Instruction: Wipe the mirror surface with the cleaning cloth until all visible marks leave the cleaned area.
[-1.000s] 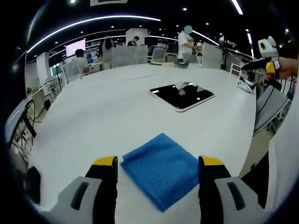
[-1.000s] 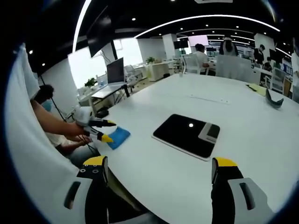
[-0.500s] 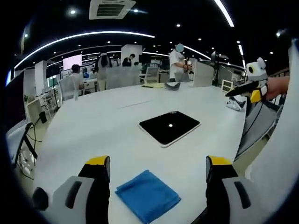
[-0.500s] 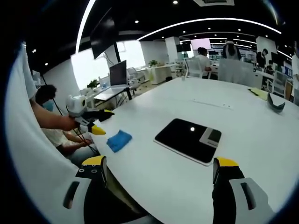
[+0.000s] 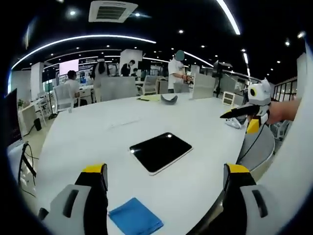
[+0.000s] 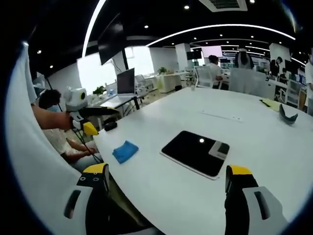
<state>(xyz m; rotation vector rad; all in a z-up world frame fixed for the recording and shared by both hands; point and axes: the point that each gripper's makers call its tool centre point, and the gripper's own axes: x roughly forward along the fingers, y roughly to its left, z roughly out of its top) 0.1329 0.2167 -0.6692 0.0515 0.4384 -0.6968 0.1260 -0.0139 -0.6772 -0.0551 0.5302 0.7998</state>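
A folded blue cleaning cloth [image 5: 135, 218] [image 6: 125, 151] lies near the white table's front edge. Farther in lies the flat dark mirror [image 5: 161, 151] [image 6: 195, 152] with a white rim, reflecting ceiling lights. My left gripper [image 5: 164, 174] hangs open above the cloth, nothing between its yellow-tipped fingers [image 5: 93, 172]; it also appears held in a hand, as the left gripper [image 6: 90, 121]. My right gripper [image 6: 168, 175] is open and empty, raised off the table's near side, and it appears as the right gripper [image 5: 242, 118] at the right.
The big white table [image 5: 107, 132] carries a dark curved object [image 5: 169, 98] [image 6: 287, 113] and papers at its far side. People [image 5: 178, 72] stand and sit among desks and monitors behind. A seated person [image 6: 54, 139] is left of the table.
The left gripper has risen and drawn back from the cloth, which now sits lower and smaller in its view. The right gripper has lifted slightly. Cloth and mirror have not moved.
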